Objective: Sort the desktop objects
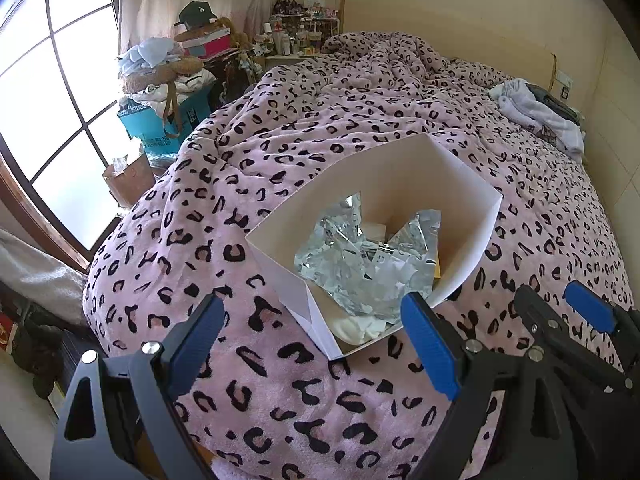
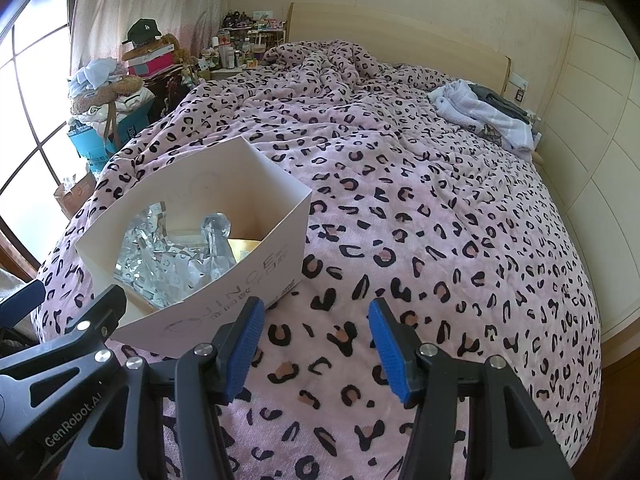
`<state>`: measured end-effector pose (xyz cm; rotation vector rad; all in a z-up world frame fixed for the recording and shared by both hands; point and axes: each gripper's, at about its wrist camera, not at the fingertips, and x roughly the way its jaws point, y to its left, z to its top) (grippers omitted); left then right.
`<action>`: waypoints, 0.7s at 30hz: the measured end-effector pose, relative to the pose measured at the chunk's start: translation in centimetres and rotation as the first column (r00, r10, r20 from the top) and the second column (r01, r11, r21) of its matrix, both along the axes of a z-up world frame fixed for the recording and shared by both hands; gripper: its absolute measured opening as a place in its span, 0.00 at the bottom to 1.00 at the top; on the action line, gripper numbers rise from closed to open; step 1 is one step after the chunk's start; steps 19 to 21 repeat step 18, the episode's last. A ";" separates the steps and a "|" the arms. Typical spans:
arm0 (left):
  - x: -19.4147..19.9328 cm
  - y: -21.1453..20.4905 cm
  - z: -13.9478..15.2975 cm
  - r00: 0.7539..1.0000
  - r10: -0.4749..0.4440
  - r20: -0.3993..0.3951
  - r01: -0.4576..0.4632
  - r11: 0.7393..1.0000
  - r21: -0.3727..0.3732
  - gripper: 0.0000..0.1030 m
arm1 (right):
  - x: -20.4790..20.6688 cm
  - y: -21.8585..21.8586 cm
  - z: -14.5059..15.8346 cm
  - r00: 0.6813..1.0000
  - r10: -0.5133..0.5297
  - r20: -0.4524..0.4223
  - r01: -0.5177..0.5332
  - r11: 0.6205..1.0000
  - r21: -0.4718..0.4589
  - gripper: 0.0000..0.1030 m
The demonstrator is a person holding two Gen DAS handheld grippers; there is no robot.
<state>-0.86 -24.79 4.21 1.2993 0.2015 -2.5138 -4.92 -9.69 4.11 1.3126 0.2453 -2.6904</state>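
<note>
Sitting just beyond both open tools [image 1: 316,344], white box [image 1: 460,216] (foil inside, seemingly).

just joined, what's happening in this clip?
A person holds two grippers over a bed with a pink leopard-print blanket. Both the left gripper and the right gripper are open and empty. An open white box sits on the blanket ahead of them, holding crumpled silver foil packaging. Nothing is being gripped.
</note>
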 end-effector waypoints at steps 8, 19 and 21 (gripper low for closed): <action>-0.2 -0.1 -0.3 1.000 -0.007 0.009 0.007 1.000 0.005 0.88 | 0.0 -0.1 -0.2 1.000 0.000 0.003 0.000 1.000 0.006 0.54; -0.4 -0.4 -0.6 1.000 -0.011 0.019 0.010 1.000 0.016 0.88 | 0.0 -0.4 -0.7 1.000 0.004 0.005 -0.004 1.000 0.008 0.54; -0.4 -0.4 -0.6 1.000 -0.011 0.019 0.010 1.000 0.016 0.88 | 0.0 -0.4 -0.7 1.000 0.004 0.005 -0.004 1.000 0.008 0.54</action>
